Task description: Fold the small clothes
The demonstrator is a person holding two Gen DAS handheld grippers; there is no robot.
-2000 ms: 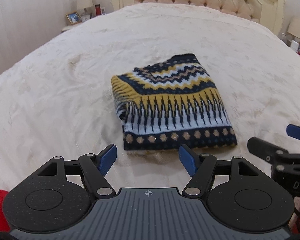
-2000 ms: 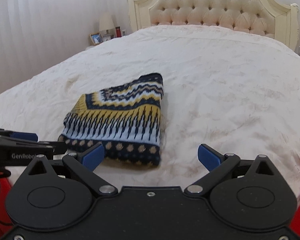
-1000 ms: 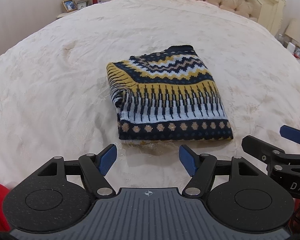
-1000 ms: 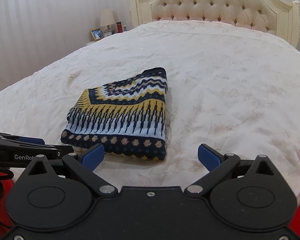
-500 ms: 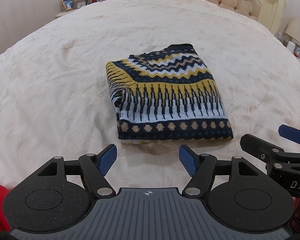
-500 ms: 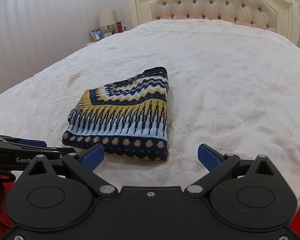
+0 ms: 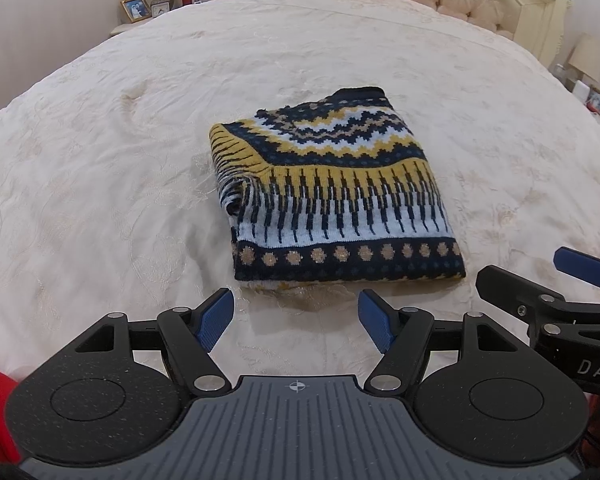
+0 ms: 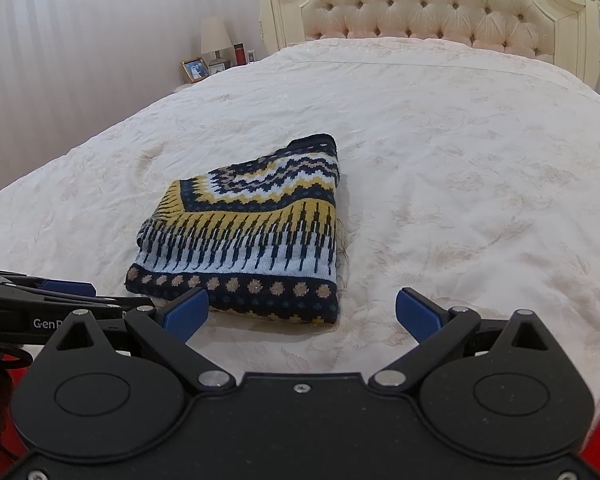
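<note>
Left gripper (image 7: 296, 318) hangs wide and empty, angled down at the bedspread (image 7: 100, 184), and the folded patterned sweater (image 7: 336, 200) lies just ahead of it, near hem running side to side across the fingers. Moving right, the right gripper (image 8: 302, 314) is spread wider, nothing between its pads, its left pad (image 8: 186, 314) just short of the hem. Both hover close; the sweater sits more squarely before the left one. The fold looks finished, a compact rectangle near the foot of the bed.

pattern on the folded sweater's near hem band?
On the folded knitted sweater, the hem band is navy with a row of tan dots; clearest in the left wrist view.
</note>
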